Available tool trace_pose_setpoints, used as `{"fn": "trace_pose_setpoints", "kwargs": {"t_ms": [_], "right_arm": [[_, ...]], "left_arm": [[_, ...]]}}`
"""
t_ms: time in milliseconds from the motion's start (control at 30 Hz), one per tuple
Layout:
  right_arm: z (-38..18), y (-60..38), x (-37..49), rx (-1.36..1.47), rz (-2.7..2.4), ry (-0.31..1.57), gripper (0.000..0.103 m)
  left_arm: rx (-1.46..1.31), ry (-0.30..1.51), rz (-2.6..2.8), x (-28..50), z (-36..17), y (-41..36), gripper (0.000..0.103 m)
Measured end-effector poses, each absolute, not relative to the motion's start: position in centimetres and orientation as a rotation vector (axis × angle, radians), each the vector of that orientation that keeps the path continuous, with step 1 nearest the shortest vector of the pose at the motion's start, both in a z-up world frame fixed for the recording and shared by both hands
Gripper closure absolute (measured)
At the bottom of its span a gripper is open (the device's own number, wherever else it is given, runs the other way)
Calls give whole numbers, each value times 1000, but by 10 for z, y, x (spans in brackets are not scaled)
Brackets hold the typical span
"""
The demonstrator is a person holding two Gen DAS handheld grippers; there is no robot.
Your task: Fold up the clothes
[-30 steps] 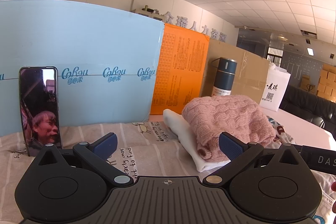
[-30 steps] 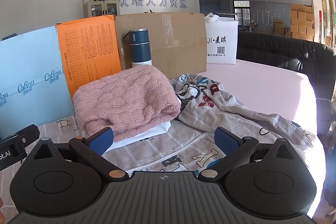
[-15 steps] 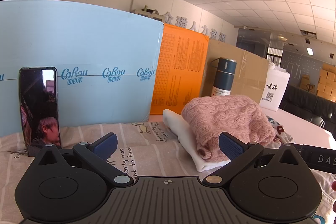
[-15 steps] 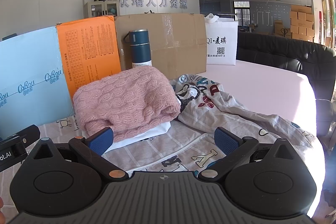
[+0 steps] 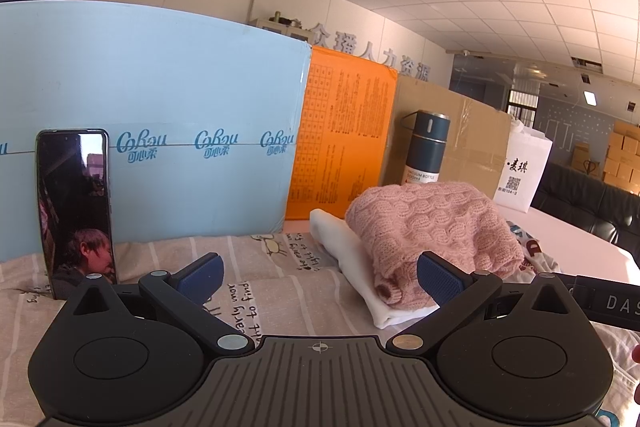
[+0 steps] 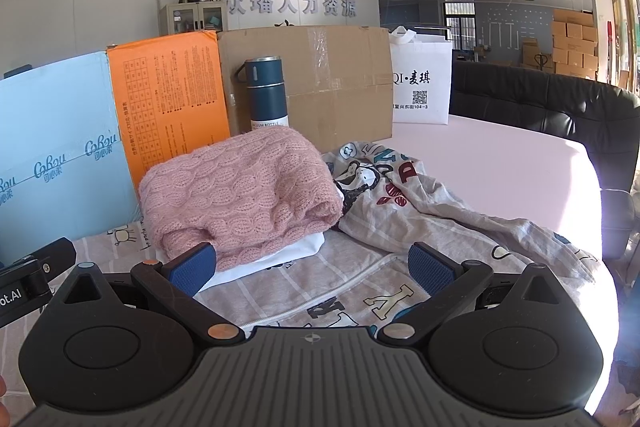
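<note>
While pink sweater (image 6: 240, 187) lies folded | left gripper (image 5: 318, 277) agape, empty | right gripper (image 6: 312, 267) agape, empty

My two wrist cameras sit low and close over the worktop, facing forward; both catch the pink sweater (image 5: 436, 227) (image 6: 244, 187) at mid-frame.

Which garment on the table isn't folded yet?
The grey printed garment, crumpled and spread right of the stack. The pink knit sweater sits folded on the folded white garment.
</note>
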State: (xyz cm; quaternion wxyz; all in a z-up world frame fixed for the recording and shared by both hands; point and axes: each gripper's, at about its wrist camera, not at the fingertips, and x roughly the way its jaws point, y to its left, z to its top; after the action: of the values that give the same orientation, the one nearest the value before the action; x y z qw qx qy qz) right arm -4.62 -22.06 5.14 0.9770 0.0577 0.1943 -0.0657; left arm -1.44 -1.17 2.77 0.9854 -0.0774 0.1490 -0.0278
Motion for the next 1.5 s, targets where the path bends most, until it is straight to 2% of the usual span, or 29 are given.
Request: {"fn": "trace_pose_setpoints", "kwargs": {"t_ms": [1500], "right_arm": [[55,-222,-51,116,-138,384,0]], "left_arm": [[-154,288,-61,-16,30,-11,0]]}}
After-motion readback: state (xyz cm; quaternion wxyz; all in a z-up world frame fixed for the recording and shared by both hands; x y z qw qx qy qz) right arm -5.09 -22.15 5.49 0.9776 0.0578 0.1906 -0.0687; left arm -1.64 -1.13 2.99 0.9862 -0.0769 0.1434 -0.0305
